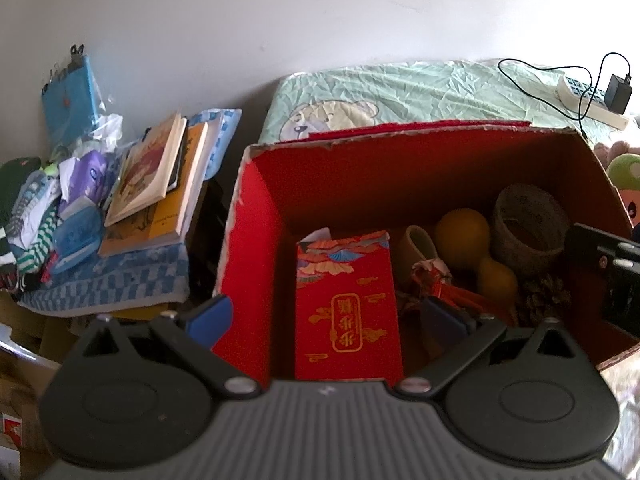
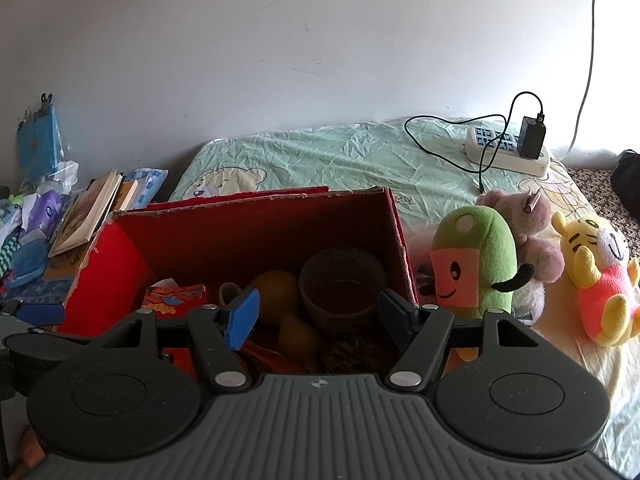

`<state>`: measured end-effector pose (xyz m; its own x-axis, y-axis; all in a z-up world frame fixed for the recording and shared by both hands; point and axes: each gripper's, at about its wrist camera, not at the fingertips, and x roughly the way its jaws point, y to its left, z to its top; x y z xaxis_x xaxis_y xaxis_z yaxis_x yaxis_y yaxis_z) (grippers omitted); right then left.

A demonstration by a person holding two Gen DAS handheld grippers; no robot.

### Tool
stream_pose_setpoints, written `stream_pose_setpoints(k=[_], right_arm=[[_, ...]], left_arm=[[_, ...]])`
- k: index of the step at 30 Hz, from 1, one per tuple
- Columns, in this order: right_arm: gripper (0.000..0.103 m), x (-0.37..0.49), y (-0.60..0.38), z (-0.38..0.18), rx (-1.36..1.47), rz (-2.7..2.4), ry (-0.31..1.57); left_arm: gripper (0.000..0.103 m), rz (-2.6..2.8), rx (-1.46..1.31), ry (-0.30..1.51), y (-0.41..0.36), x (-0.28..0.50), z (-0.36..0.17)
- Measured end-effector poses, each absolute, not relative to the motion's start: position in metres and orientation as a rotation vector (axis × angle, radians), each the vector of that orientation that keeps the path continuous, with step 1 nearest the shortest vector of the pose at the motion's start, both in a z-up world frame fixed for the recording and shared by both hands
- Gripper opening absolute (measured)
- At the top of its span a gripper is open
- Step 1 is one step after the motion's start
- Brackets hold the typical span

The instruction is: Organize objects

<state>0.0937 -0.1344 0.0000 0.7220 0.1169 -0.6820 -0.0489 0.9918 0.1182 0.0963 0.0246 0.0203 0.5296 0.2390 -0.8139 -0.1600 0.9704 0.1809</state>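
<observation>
While I held both tools over the red cardboard box (image 1: 256, 248), neither gripped anything: the left tool (image 1: 326, 314) stood spread wide above the red envelope packet (image 1: 347, 304), and the right tool (image 2: 320, 314) hung equally released over the box's right half. I judged the sorting partly done. Inside the box already lay the packet, a yellow gourd (image 1: 472, 248), a woven round basket (image 1: 528, 226), a pine cone (image 1: 546, 298) and some red tasselled trinket I could not identify. Still outside were the plush toys on the bed (image 2: 340, 152): a green-hooded plush (image 2: 474, 264), a pink plush (image 2: 528, 232) behind it, and a yellow bear plush (image 2: 596, 276). A stack of books (image 1: 160, 188) and loose clutter sat on a blue checked cloth (image 1: 120, 280) to the left, possibly still awaiting order.

My left camera gave the clear look down into the box and onto the books; it caught only a sliver of the green plush. My right camera showed all three toys plainly and the power strip (image 2: 506, 150) with its charger, yet the box's floor was mostly hidden behind the tool.
</observation>
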Motion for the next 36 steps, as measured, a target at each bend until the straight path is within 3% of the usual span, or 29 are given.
stream_pose_setpoints(k=[36], right_arm=[[0.069,0.0965,-0.1313,-0.0051,0.081,0.098,0.774]], left_arm=[[0.101,0.243,0.077,1.001,0.0212,0.0952,0.0103]])
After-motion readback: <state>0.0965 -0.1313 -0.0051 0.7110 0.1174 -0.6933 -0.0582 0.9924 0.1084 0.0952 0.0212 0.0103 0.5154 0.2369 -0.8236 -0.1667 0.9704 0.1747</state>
